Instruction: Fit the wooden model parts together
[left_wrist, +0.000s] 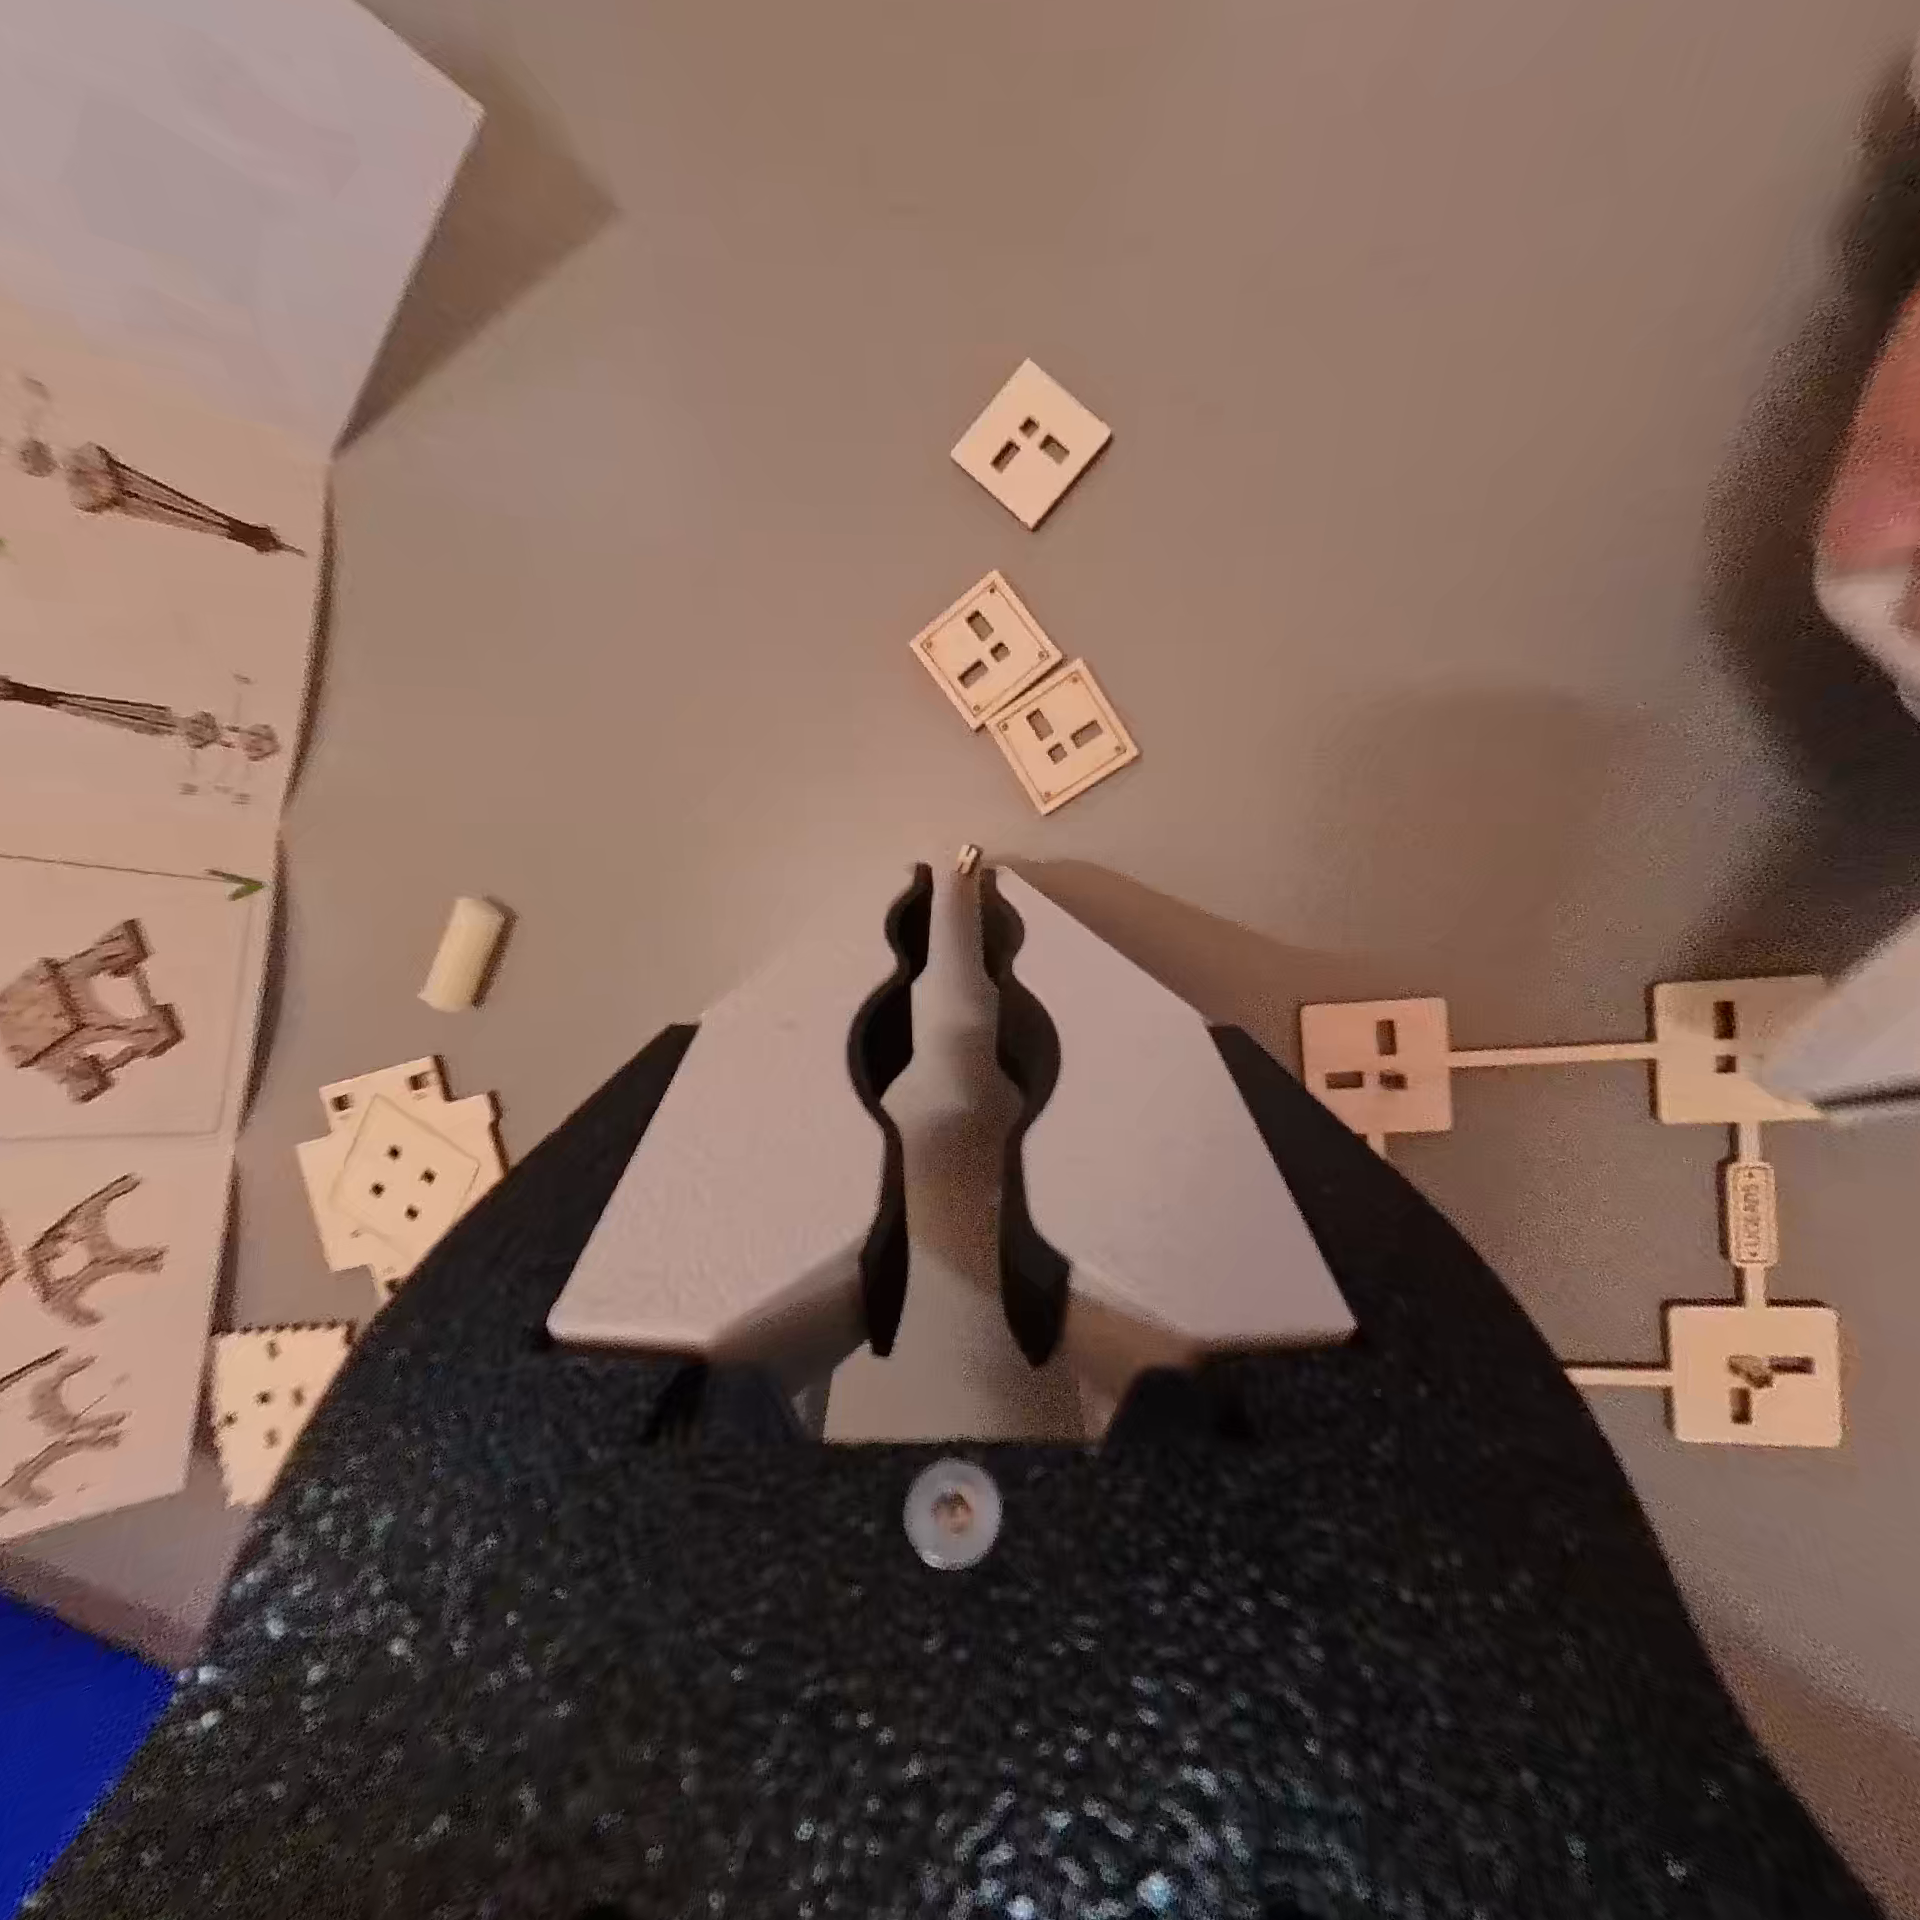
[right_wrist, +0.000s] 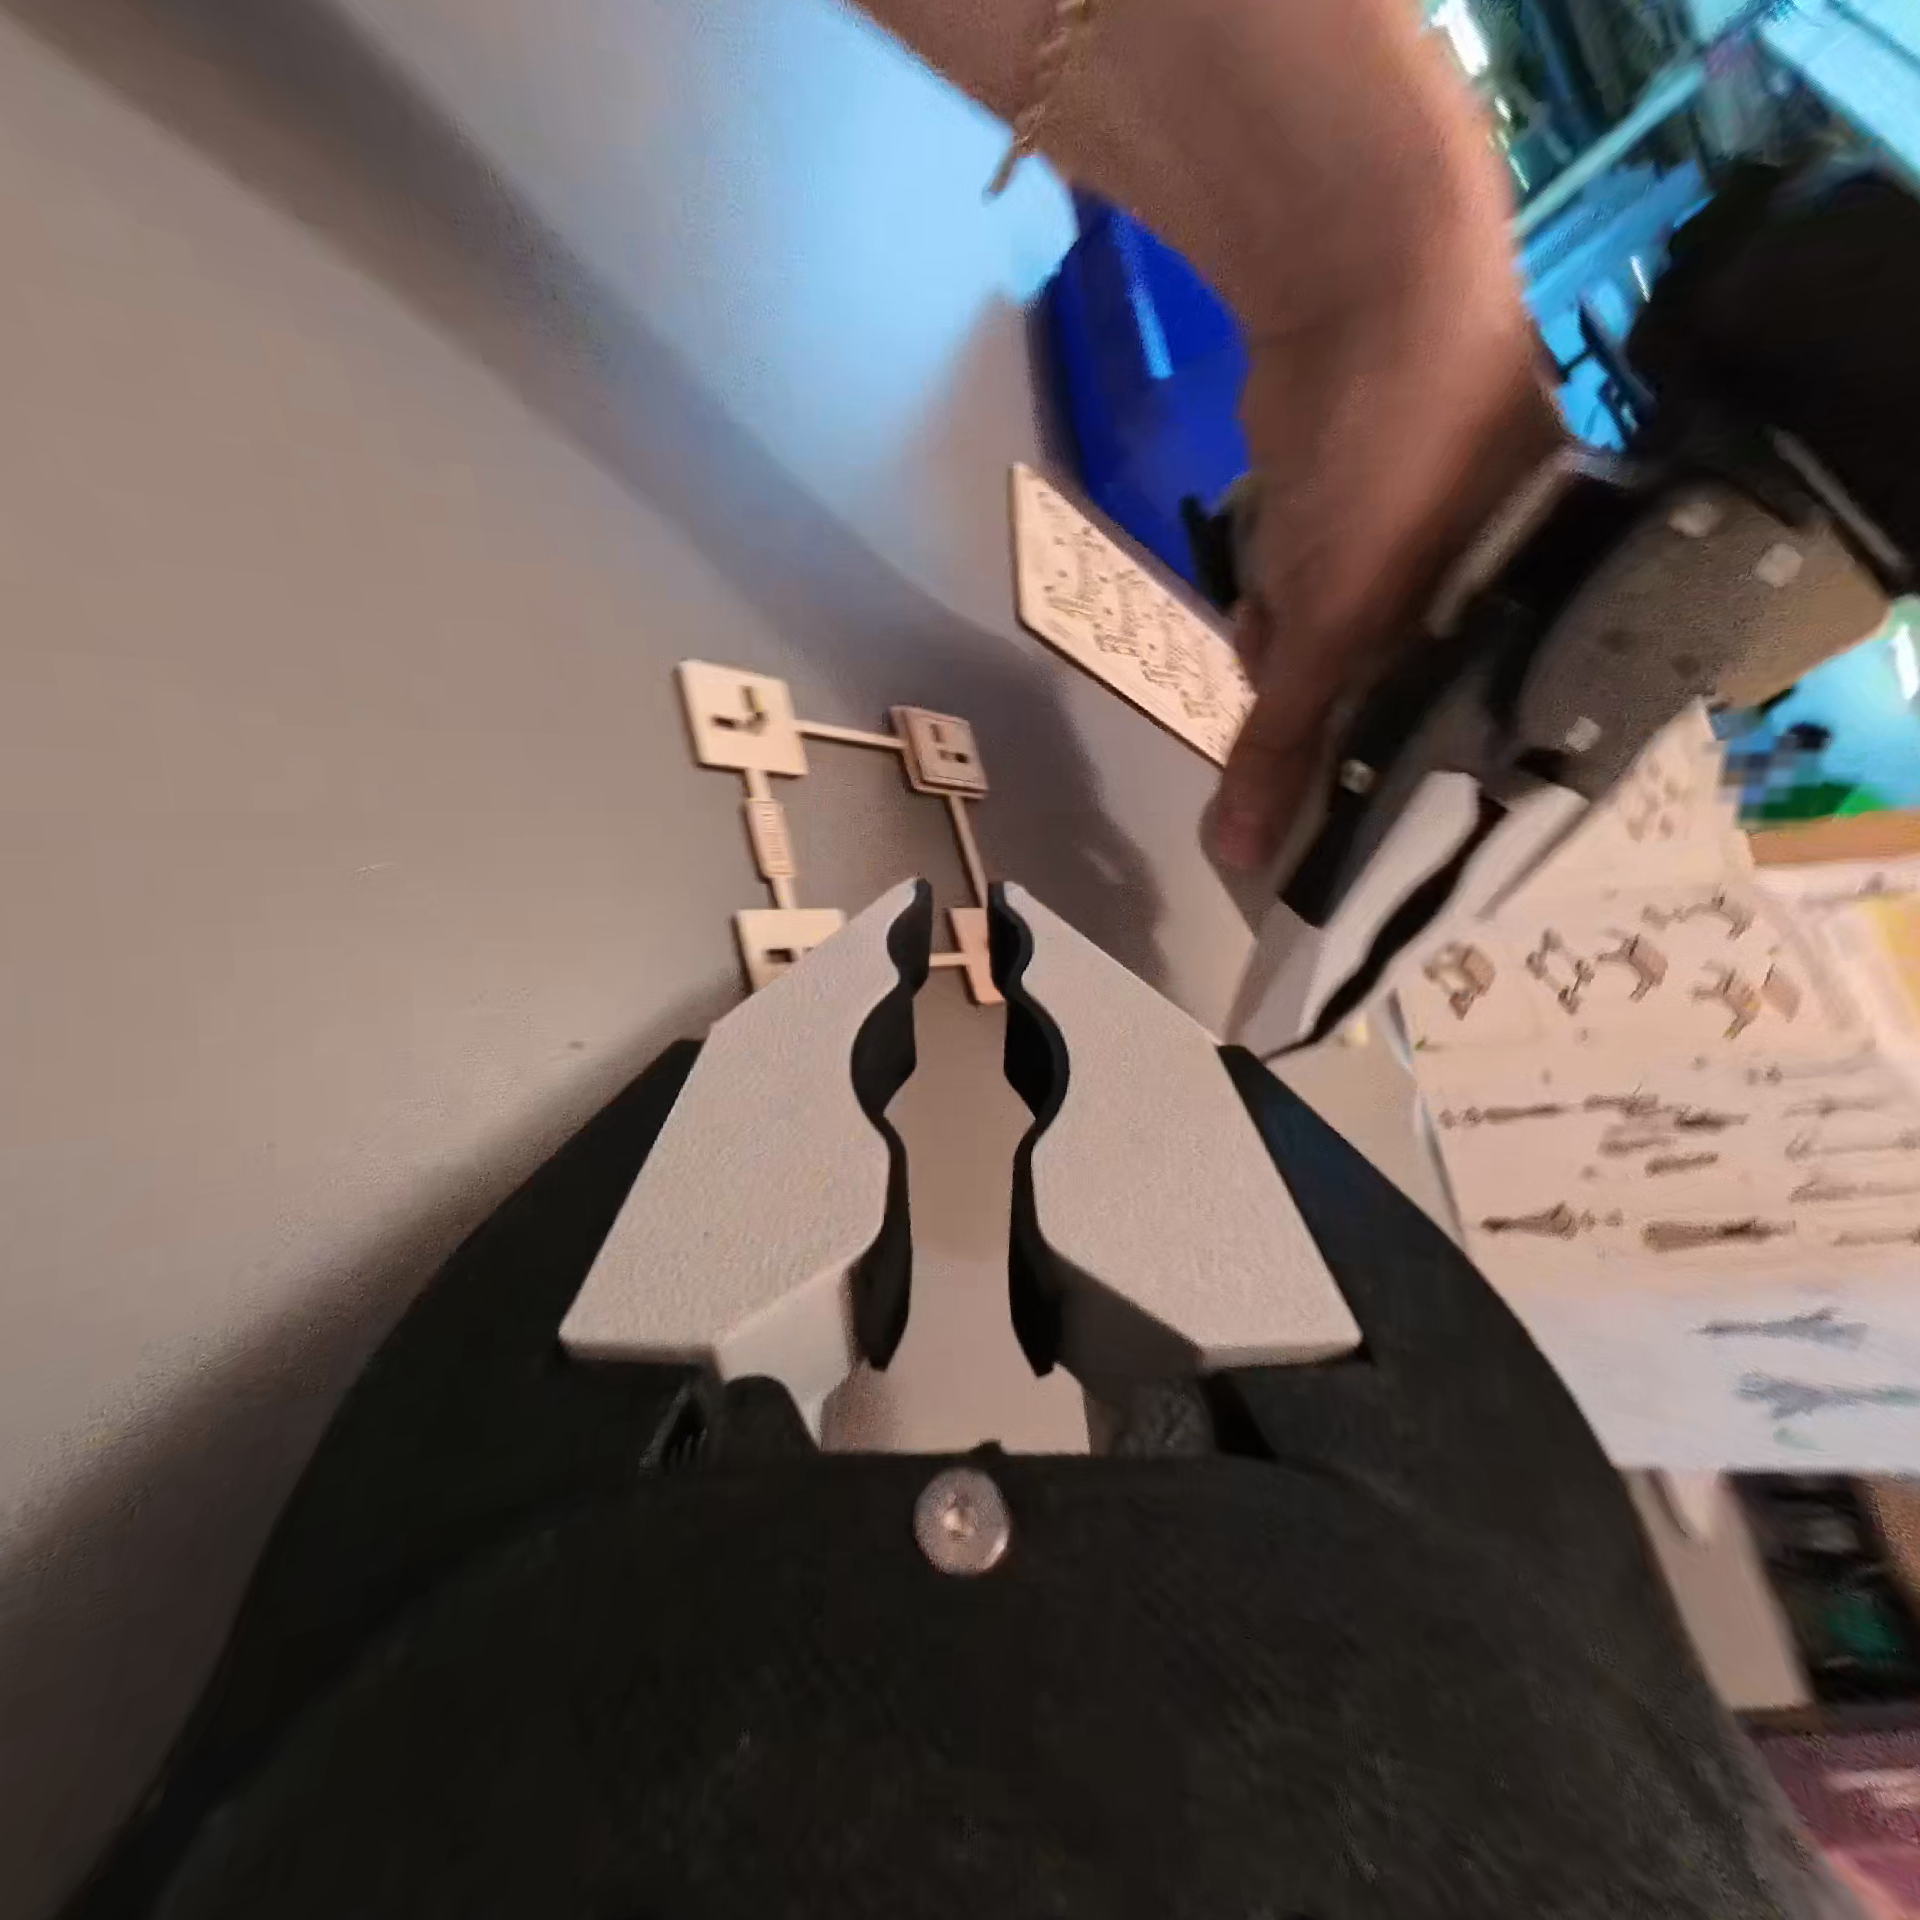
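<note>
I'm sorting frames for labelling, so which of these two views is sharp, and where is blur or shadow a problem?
Left wrist view: wooden squares are crisp, with blur only at the right edge and a soft shadow on the grey table. Right wrist view: smeared by motion, so the hand and instruction sheet are soft; only the linked square frame reads.

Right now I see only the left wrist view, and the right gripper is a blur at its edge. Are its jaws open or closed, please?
Observer: The right gripper has its jaws narrowly apart, with nothing visibly clamped; one square of the linked wooden frame shows through the gap.
Operator: My own gripper hides part of that frame. How many squares does it have?
Observer: Four, joined in a ring by thin strips.
Operator: What holds my left gripper from above?
Observer: A hand grasps the left gripper, and a thin chain hangs on the wrist.
</note>
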